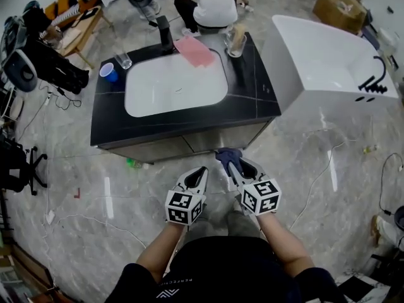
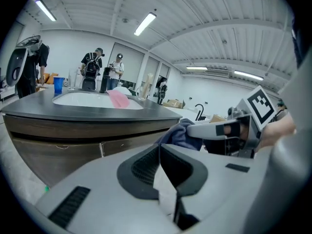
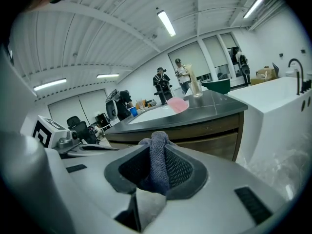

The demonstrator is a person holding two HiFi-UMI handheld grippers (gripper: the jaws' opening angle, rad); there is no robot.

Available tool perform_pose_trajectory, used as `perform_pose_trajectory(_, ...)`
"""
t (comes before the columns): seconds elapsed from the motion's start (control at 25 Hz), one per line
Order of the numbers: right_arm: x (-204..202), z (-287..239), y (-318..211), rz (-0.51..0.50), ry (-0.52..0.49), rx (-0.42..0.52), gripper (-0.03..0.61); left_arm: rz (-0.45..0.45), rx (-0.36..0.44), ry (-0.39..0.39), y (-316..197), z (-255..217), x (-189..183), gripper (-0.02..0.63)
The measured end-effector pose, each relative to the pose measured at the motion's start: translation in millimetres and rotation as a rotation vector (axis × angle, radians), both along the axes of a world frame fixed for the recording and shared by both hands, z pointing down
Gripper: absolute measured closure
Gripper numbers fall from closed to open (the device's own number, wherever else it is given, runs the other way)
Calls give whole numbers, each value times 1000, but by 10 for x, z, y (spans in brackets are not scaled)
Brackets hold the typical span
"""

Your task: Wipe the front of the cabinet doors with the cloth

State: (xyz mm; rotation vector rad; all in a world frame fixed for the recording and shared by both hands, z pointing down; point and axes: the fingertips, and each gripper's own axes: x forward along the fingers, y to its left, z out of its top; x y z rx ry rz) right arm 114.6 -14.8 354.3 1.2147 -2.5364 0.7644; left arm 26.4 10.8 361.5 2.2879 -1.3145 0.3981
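Here, both forearms reach straight out from the person's body, low and side by side, with the grippers pointing at the cabinet doors [image 1: 189, 146] under the dark surface [image 1: 252, 103]. The left gripper [image 1: 201, 170] sits a little behind the right. In its own view the left gripper's [image 2: 160, 152] fingers are pressed together with nothing between them, and it aims at the brown door fronts [image 2: 73, 147]. The right gripper [image 1: 233, 163] is just beside it and slightly further forward. In its own view the right gripper's [image 3: 155, 147] fingers are clamped on a blue-grey cloth [image 3: 158, 167], which stands up in a fold between the pads and pokes out past the tips. From above, the cloth [image 1: 227, 154] bunches at the right gripper's tips, close to the lower edge of the doors, near the seam between them. I cannot tell whether it touches the doors. From the left gripper view the cloth [image 2: 178, 133] hangs off the right gripper's fingers [image 2: 214, 129], in front of the cabinet.
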Motion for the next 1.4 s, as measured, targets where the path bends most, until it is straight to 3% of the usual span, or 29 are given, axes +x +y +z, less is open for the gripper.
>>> perform_pose_trajectory(0.44,-309,-240,267,-80,3,35,472,-37,80,20,123,-314,-197,597)
perform_pose_trajectory(1.04,-620,-216,599,-146,6,26,474,-93,60,35,456,-277,-480,597)
perform_pose_trajectory(1.4,-625,-199,627,-128,6,22,474,-115,50,28,471,-257,-578,597)
